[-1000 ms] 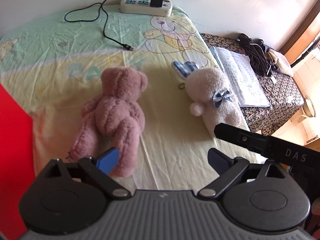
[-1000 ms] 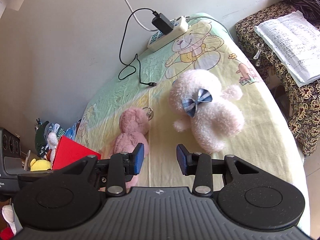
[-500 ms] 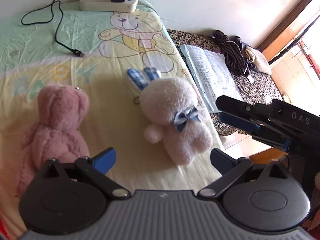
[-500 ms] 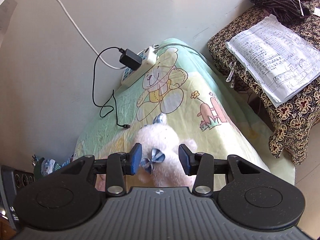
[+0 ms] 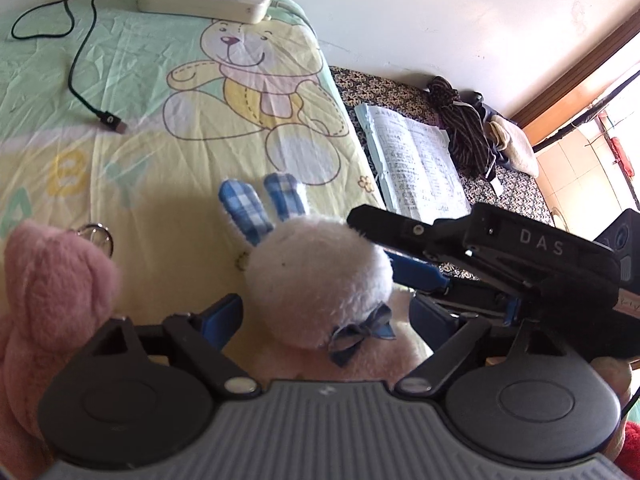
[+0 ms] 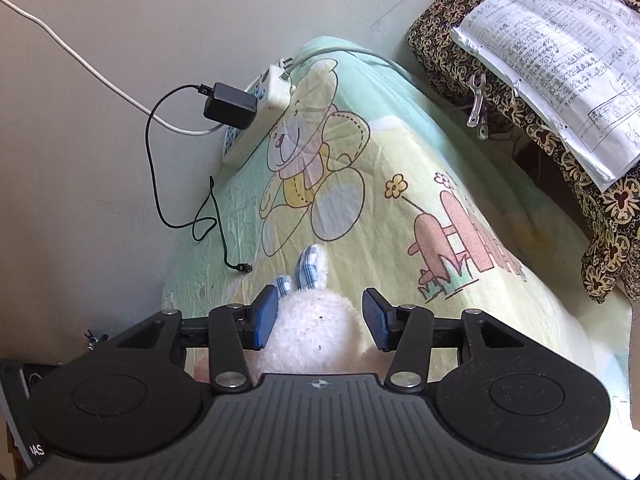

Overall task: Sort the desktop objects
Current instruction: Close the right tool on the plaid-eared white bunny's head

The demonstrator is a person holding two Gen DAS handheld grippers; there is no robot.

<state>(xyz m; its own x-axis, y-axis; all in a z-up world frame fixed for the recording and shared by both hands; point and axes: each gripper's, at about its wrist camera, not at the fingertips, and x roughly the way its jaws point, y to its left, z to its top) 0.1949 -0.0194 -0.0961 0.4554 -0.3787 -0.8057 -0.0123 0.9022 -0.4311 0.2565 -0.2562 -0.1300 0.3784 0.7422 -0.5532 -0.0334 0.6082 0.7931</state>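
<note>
pale plush fills the near middle of our left wrist view: the white rabbit point(image 5: 316, 280) lies on the cartoon sheet point(image 5: 160, 152), checked ears pointing far. our left gripper point(image 5: 324, 314) is spread wide, its blue pads either side of the rabbit's head, not pressing. the pink bear point(image 5: 52, 292) lies just left, untouched. the right gripper's point(image 5: 460, 276) black body crosses in from the right, at the rabbit's far right side.

in our right wrist view, the right gripper point(image 6: 318, 318) is also spread, the rabbit's point(image 6: 314, 332) head between its pads; the left pad looks to brush the fur, the right stands clear. the power strip point(image 6: 256, 120) sits far by the wall.

we judge sorting barely begun: neither toy is grasped, both remain to be moved.
</note>
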